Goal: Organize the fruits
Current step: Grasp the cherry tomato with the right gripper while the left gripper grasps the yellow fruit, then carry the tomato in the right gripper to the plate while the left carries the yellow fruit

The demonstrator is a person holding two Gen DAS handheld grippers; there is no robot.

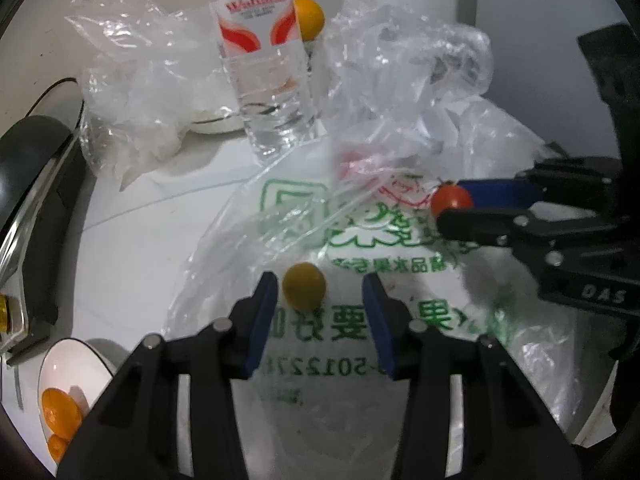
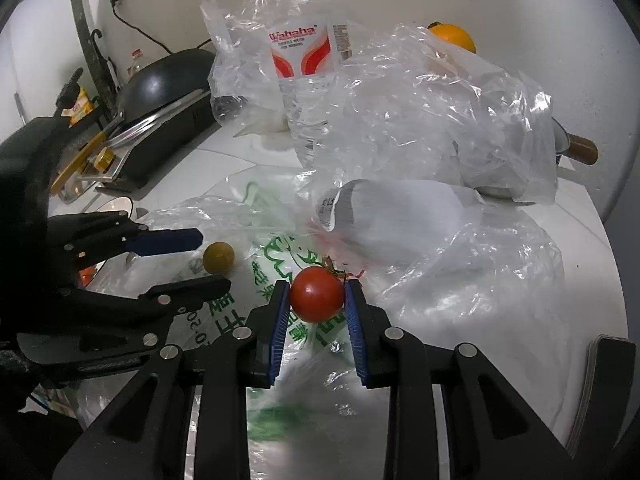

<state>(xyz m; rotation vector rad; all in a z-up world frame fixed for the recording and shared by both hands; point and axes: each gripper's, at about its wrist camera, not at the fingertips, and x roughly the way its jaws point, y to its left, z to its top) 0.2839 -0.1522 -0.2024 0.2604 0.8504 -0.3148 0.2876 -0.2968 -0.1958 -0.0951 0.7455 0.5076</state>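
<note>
Right up front, the right tongs (image 2: 317, 300) were pinching the red tomato (image 2: 317, 294), blue pads pressed on both its sides, lifted just over the printed bag (image 2: 280, 264). From the left wrist view the same tomato (image 1: 451, 200) peeked out between those tongs at the right, half covered by the near finger.

The left tongs (image 1: 320, 292) stood spread, and there was the yellow fruit (image 1: 304, 285) lying on the bag (image 1: 320, 340) between the tips, nearer the left pad; whether it touched that pad was hard to call. The right wrist view showed that fruit (image 2: 218, 257) just past the tips of the left tongs (image 2: 208, 260), no pad pressing on it.

Behind, a water bottle (image 1: 266, 60) stood upright on the white desk (image 1: 120, 248), its top cut off by the frame. An orange (image 1: 310, 18) sat half hidden behind it, and crumpled clear bags (image 1: 132, 92) blurred whatever lay beneath them. Down at the lower left, a white bowl (image 1: 64, 364) held orange fruit (image 1: 60, 408), partly blocked by the tongs' arm. A black appliance (image 1: 32, 184) ran off the left edge. In the right wrist view a wooden handle (image 2: 582, 151) poked out from behind a bag, its pot mostly covered.
</note>
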